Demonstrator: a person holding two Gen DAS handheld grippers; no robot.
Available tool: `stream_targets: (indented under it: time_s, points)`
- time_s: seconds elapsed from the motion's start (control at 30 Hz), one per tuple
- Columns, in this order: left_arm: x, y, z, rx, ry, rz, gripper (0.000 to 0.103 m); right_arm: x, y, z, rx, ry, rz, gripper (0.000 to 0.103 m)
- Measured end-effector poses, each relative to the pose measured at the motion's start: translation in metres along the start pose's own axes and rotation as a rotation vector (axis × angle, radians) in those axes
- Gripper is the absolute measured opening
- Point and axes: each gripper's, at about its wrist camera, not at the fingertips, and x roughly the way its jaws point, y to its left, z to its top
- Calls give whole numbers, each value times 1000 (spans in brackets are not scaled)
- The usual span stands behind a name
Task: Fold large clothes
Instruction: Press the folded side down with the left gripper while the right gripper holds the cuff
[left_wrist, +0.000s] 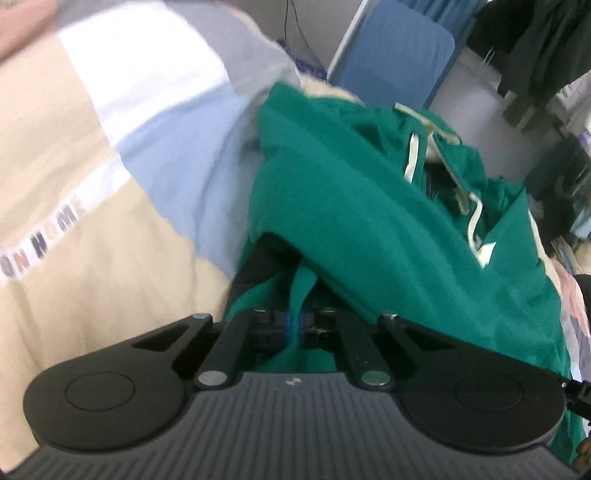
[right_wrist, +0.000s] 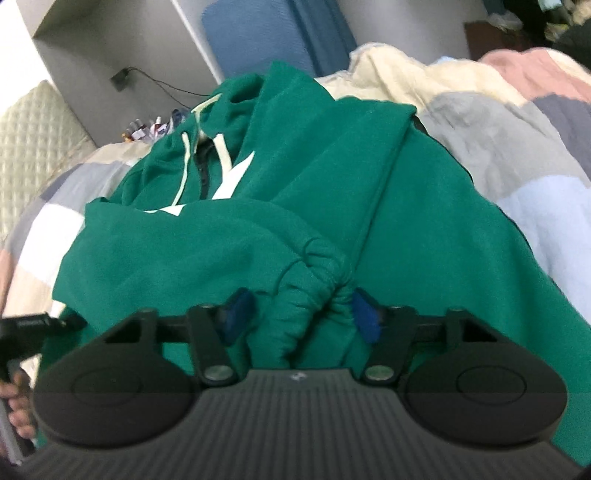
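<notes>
A green hoodie (left_wrist: 362, 199) with cream drawstrings and a dark zip lies bunched on a patchwork bedspread (left_wrist: 74, 192). My left gripper (left_wrist: 295, 325) is shut on a fold of the hoodie's green fabric, which rises between its blue pads. In the right wrist view the hoodie (right_wrist: 258, 229) fills the middle. My right gripper (right_wrist: 301, 314) is open, its blue pads (right_wrist: 236, 314) either side of the gathered elastic cuff (right_wrist: 314, 280) of a sleeve, not squeezing it.
The bedspread (right_wrist: 498, 147) has beige, white, pale blue, grey and pink panels. A blue padded panel (left_wrist: 391, 55) and grey wall stand behind. Dark clothes (left_wrist: 535, 55) hang at the far right. The left gripper and the hand holding it (right_wrist: 14, 350) show at the lower left.
</notes>
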Motion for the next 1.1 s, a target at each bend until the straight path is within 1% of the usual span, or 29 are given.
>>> stream_targets:
  time_s: [0.03, 0.07, 0.17, 0.27, 0.33, 0.4, 0.43, 0.5, 0.57, 0.63, 0.67, 0.73, 0.83, 0.87, 0.9, 0.93, 0.97, 1.0, 1.07, 1.1]
  points:
    - [-5, 1, 1, -14, -13, -4, 4, -2, 1, 1, -9, -6, 8, 41]
    - [-10, 2, 1, -29, -19, -10, 4, -4, 1, 2, -10, -8, 20, 37]
    - [-25, 4, 2, -56, -36, -17, 3, -22, 5, 6, -33, -44, 65, 32]
    - [-33, 8, 5, -82, -49, -12, 3, -44, 12, 7, -51, -81, 144, 30]
    - [-36, 10, 5, -81, -53, 6, 3, -57, 16, 4, -59, -102, 204, 30]
    - [-39, 18, 5, -98, -50, 17, 3, -61, 19, 0, -56, -115, 218, 30]
    - [-38, 19, 4, -104, -44, 23, 4, -61, 20, -4, -60, -114, 200, 30]
    - [-33, 19, 3, -96, -30, 37, 4, -52, 21, -8, -77, -94, 130, 30]
    - [-28, 17, 0, -76, -22, 49, 4, -35, 17, -14, -75, -32, 49, 30]
    - [-28, 15, -1, -61, -24, 50, 4, -18, 5, -17, -29, 32, 5, 32]
    - [-28, 14, -1, -54, -24, 49, 4, -12, -1, -18, 2, 54, 1, 32]
    - [-30, 13, 0, -45, -25, 37, 4, -6, -9, -17, 62, 66, 16, 32]
    - [-35, 12, 1, -43, -24, 20, 5, -9, -7, -15, 45, 54, 7, 34]
    - [-37, 12, 1, -39, -26, 25, 7, -10, -5, -16, 33, 49, 2, 35]
    - [-40, 11, 0, -35, -26, 27, 11, -11, -3, -16, 27, 46, -2, 36]
    - [-43, 10, 0, -29, -28, 27, 14, -13, -2, -17, 25, 42, -3, 39]
    - [-46, 8, 0, -20, -36, 30, 24, -16, 0, -18, 22, 38, -6, 43]
    - [-50, 6, 0, -7, -54, 35, 33, -20, 0, -18, 17, 30, -9, 44]
    - [-61, -3, -2, 41, -117, 70, 38, -27, 4, -16, 10, 2, -20, 52]
    - [-67, -7, -4, 70, -139, 79, 39, -32, 6, -14, 13, -16, -28, 54]
